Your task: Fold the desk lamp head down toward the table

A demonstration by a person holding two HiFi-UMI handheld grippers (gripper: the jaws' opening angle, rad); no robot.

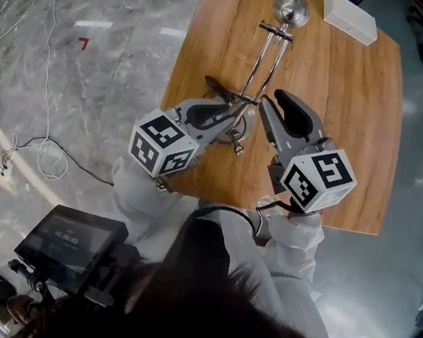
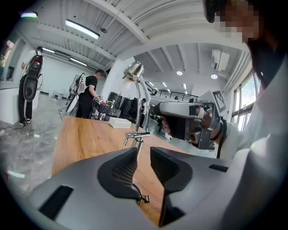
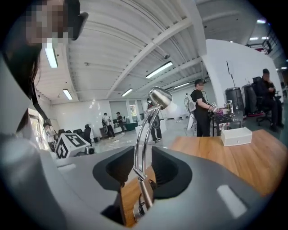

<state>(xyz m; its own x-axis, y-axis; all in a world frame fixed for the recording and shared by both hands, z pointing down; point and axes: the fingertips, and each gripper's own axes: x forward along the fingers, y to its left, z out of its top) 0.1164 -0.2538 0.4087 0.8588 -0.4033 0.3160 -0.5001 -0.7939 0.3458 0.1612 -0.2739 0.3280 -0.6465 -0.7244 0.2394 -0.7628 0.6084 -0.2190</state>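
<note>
Now, both tools spread, my right tool [image 1: 274,110] straddling the desk lamp [image 1: 264,64] upright on the tabletop [image 1: 352,108], my left tool [image 1: 222,115] low beside it, I should steady the stem [image 3: 144,191], then ease the lamp head [image 1: 291,9] down.

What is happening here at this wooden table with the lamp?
A person holds a gripper in each hand at a chrome desk lamp on the wooden table. The right gripper has its jaws apart on either side of the lamp's lower arm, not pressing on it. The left gripper, also open, sits low beside the lamp. The lamp head stands upright, so the folding is not yet done.
</note>
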